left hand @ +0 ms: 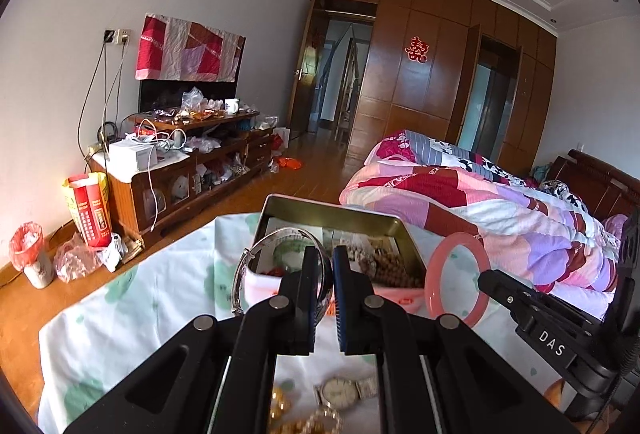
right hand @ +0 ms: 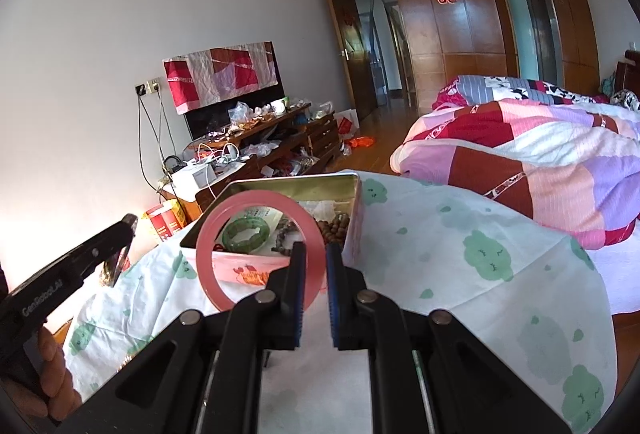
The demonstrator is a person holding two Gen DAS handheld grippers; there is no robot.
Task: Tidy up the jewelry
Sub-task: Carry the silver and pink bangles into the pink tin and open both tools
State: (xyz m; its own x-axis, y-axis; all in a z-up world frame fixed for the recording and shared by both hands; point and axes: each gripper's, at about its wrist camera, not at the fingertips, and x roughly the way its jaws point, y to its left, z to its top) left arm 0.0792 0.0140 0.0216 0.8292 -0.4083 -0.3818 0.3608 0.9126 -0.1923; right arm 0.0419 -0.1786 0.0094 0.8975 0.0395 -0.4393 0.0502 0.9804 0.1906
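An open metal tin (left hand: 276, 207) (right hand: 356, 209) stands on the cloth-covered table, holding a green bangle (right hand: 244, 234) and brown beads (left hand: 394, 268) (right hand: 332, 226). My left gripper (left hand: 322, 274) is shut on a silver bangle (left hand: 244, 266), held upright just in front of the tin. My right gripper (right hand: 316, 266) is shut on a pink bangle (right hand: 208, 254) (left hand: 434, 282), held upright before the tin. A wristwatch (left hand: 346, 390) and gold jewelry (left hand: 280, 406) lie on the cloth under the left gripper.
The table wears a white cloth with green prints (right hand: 460, 274) (left hand: 140, 314). A bed with a patchwork quilt (right hand: 540, 161) is to the right. A cluttered wooden cabinet (left hand: 188, 161) stands by the far wall, with a bin (left hand: 32, 254) and bags on the floor.
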